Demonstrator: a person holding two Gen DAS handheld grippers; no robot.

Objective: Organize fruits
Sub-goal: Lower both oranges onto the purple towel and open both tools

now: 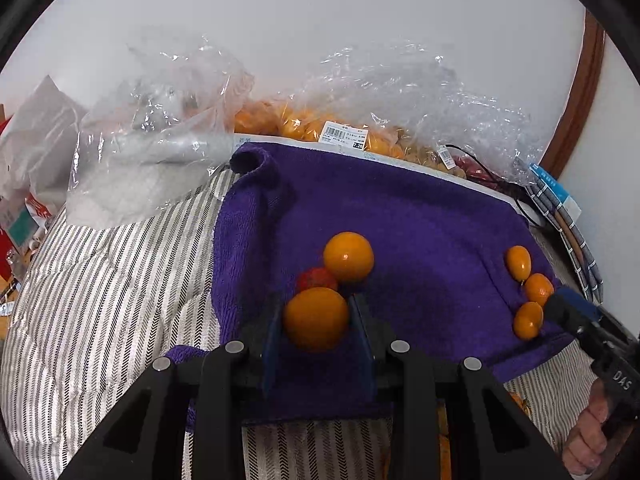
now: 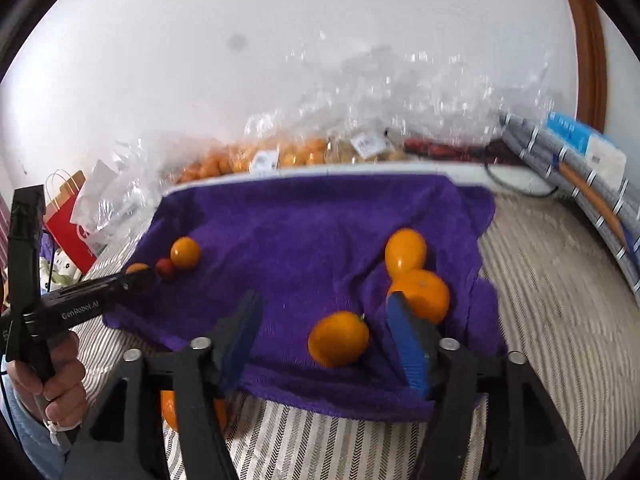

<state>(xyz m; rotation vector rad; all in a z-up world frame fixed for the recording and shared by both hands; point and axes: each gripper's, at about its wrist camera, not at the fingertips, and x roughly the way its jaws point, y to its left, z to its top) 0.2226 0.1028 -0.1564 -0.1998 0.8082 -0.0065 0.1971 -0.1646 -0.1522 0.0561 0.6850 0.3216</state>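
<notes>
A purple towel (image 1: 420,216) lies on a striped bedcover. In the left wrist view my left gripper (image 1: 316,312) is shut on an orange fruit (image 1: 316,318). Just beyond it sit a small red fruit (image 1: 314,278) and a second orange fruit (image 1: 348,257). Three small orange fruits (image 1: 529,290) lie at the towel's right edge, next to my right gripper's tip (image 1: 568,308). In the right wrist view my right gripper (image 2: 324,316) is open around one of these fruits (image 2: 338,338), with two more (image 2: 416,276) beyond its right finger. The left gripper (image 2: 136,278) shows at the left.
Clear plastic bags (image 1: 384,120) holding many orange fruits lie along the wall behind the towel. A crumpled empty bag (image 1: 152,136) sits at the back left. A red paper bag (image 2: 68,224) stands at the far left. Folded grey items (image 2: 580,184) lie at the right.
</notes>
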